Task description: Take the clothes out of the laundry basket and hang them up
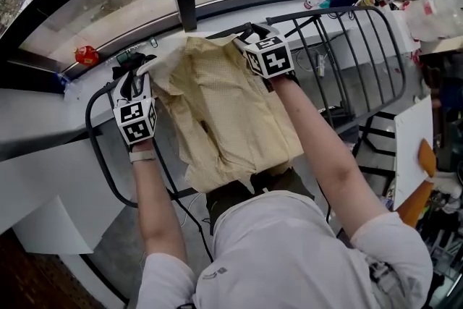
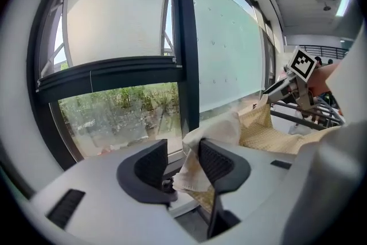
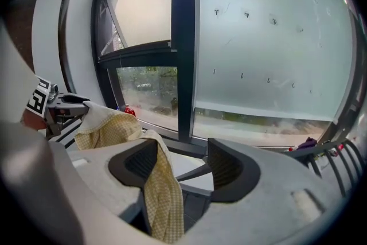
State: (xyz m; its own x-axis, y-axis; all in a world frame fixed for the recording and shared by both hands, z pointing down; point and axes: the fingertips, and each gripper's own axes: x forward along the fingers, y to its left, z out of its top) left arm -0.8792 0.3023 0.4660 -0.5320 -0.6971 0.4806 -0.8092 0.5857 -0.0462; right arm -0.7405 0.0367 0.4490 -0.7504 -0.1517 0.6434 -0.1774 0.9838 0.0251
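My left claw (image 2: 184,161) and right claw (image 3: 182,164) gape, released; yellow cloth (image 1: 224,112) drapes the rack (image 1: 318,13), red object (image 1: 87,55) upper left.

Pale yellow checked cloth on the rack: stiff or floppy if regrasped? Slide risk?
Probably floppy: the pale yellow checked cloth folds over the dark metal drying rack, and an edge hangs limp off one jaw of the open right gripper. Likely light, given its thin creases. Draped on smooth metal, it may slide if tugged.
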